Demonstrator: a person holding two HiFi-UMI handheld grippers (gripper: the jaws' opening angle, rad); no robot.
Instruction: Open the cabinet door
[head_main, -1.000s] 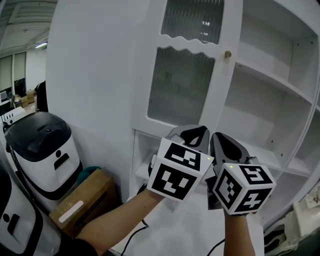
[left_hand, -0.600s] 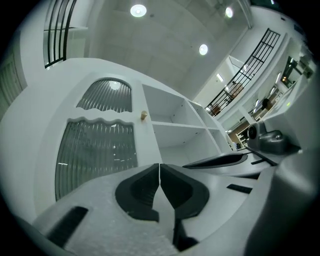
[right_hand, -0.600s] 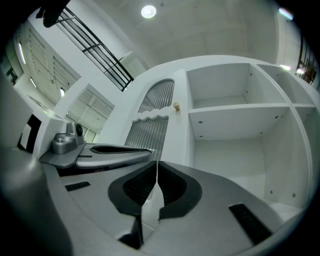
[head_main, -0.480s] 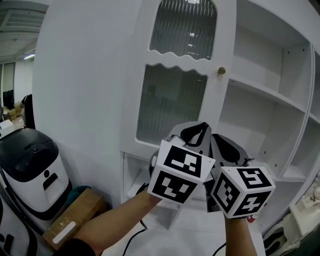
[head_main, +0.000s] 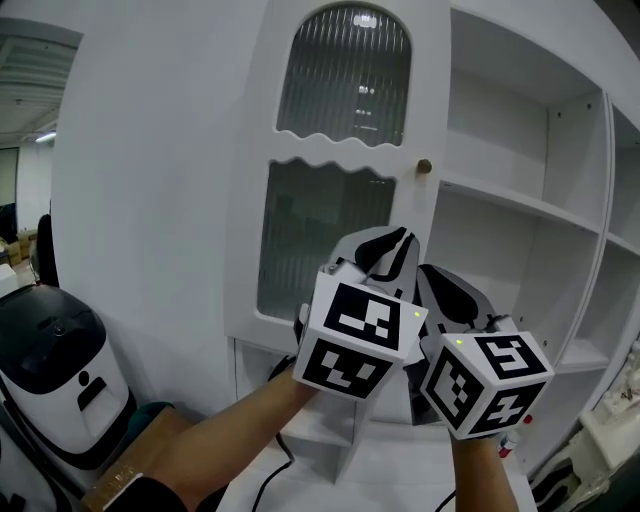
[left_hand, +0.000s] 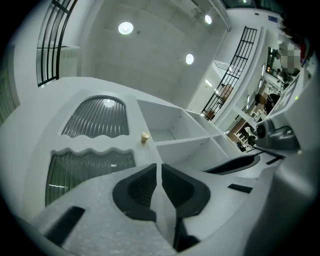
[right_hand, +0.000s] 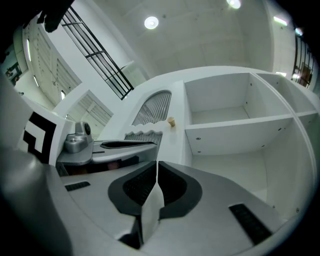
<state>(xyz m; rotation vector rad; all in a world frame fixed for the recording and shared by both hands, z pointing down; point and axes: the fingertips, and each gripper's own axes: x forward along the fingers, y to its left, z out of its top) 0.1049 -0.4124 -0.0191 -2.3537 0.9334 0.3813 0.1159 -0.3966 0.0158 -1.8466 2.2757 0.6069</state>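
Angling upward, both grippers faced the small round brass knob at twelve o'clock on the seemingly closed white cabinet door with ribbed glass panes. The left gripper had just been opening its jaws, which were barely parted and empty, probably readying for that knob. The right gripper was closed and empty.

This looks like a lab or test hall rather than a home. A white cabinet with a ribbed-glass door and open shelves stands next to a white-and-black machine and a cardboard box on the floor. Above is a high ceiling with recessed lamps, and black railings run along the side
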